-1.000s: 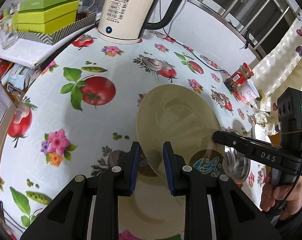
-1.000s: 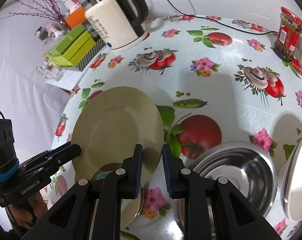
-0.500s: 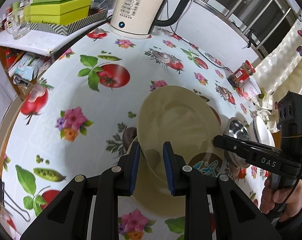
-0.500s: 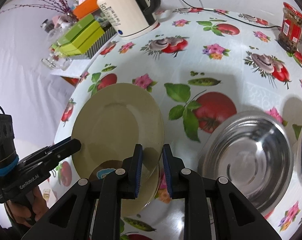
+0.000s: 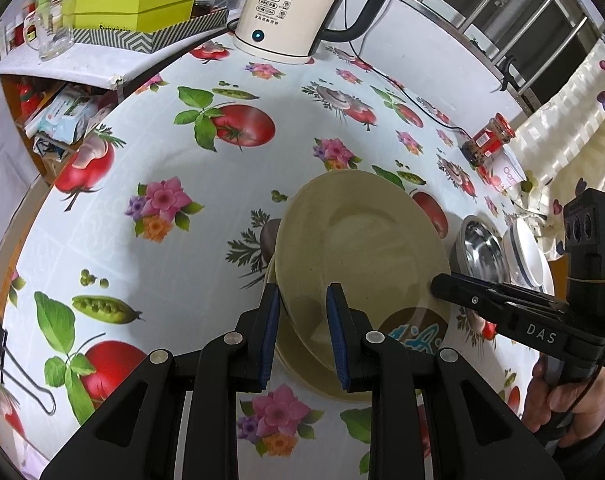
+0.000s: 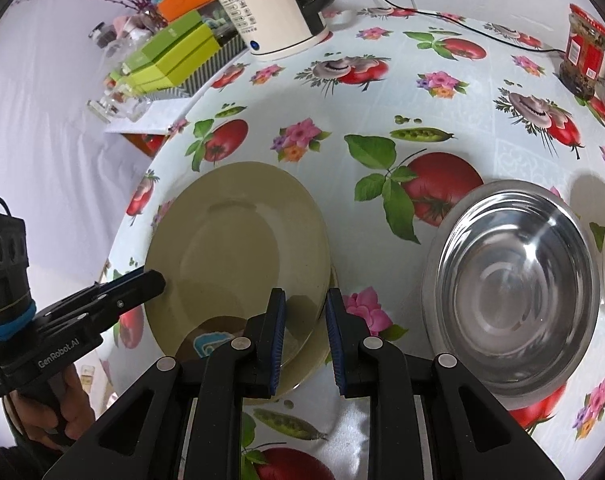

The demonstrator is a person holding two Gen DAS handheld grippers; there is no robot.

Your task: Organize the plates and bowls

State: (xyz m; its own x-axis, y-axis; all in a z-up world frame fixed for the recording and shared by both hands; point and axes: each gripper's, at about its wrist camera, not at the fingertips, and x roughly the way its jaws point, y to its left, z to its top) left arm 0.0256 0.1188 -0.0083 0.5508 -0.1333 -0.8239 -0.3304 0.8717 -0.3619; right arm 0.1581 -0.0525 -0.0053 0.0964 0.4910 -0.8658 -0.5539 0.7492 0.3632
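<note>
A beige plate (image 5: 362, 248) is held tilted between both grippers, just above a second beige plate (image 5: 302, 364) that lies on the table. My left gripper (image 5: 302, 336) is shut on the plate's left rim. My right gripper (image 6: 304, 340) is shut on its right rim (image 6: 314, 280). The plate also shows in the right wrist view (image 6: 238, 256). A steel bowl (image 6: 510, 288) sits right of the plates, with a white bowl (image 5: 528, 252) beyond it.
A cream kettle (image 5: 290, 8) stands at the table's far side with its cord. Green boxes (image 5: 138, 0) and a glass sit on a shelf at the left. A red-lidded jar (image 5: 488, 140) and a white cup are at the far right. A binder clip (image 5: 6, 364) lies near the left edge.
Both grippers have carried the plate lower and nearer over the lower plate. The table appears further away and the steel bowl has shifted in view.
</note>
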